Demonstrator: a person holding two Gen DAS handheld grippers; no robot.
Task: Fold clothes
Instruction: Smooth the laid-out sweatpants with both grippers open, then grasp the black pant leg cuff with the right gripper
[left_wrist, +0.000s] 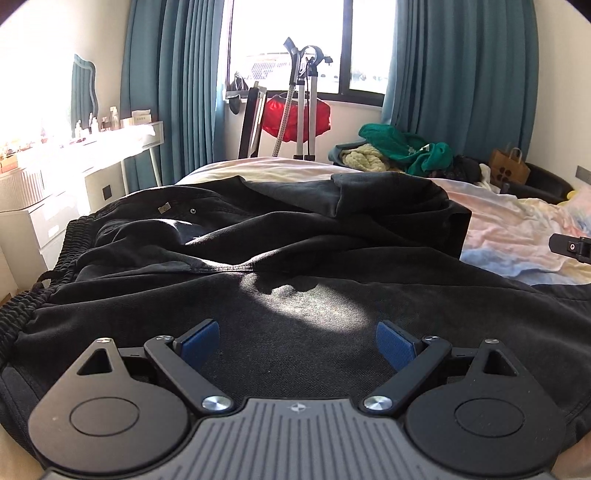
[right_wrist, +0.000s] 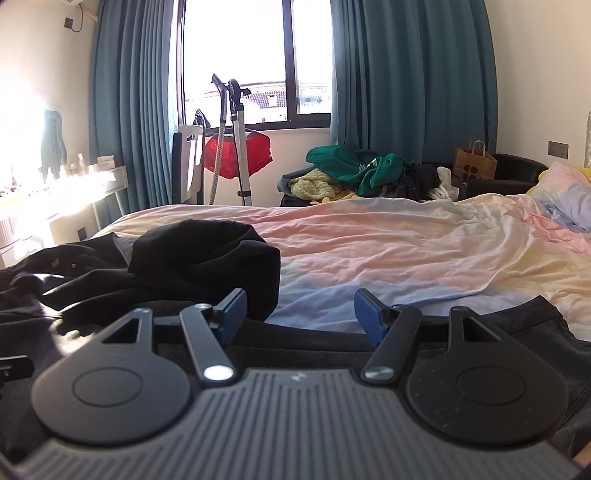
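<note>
Home bedroom, bed (right_wrist: 369, 240), curtains (right_wrist: 406, 92), dressing table (left_wrist: 74, 155)

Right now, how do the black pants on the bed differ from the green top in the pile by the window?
The black pants lie spread across the bed, close under both grippers; the green top sits crumpled on a heap beyond the bed. The pants are dark and mostly flattened, with an elastic waistband showing; the top is bright and bunched. Neither is folded yet, and no gripper holds either.

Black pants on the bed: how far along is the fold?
Done: one leg of the black pants looks doubled back. In hand: nothing; left gripper and right gripper hover over the fabric, jaws open. Left: further folds, then the clothes pile beyond the bed.
</note>
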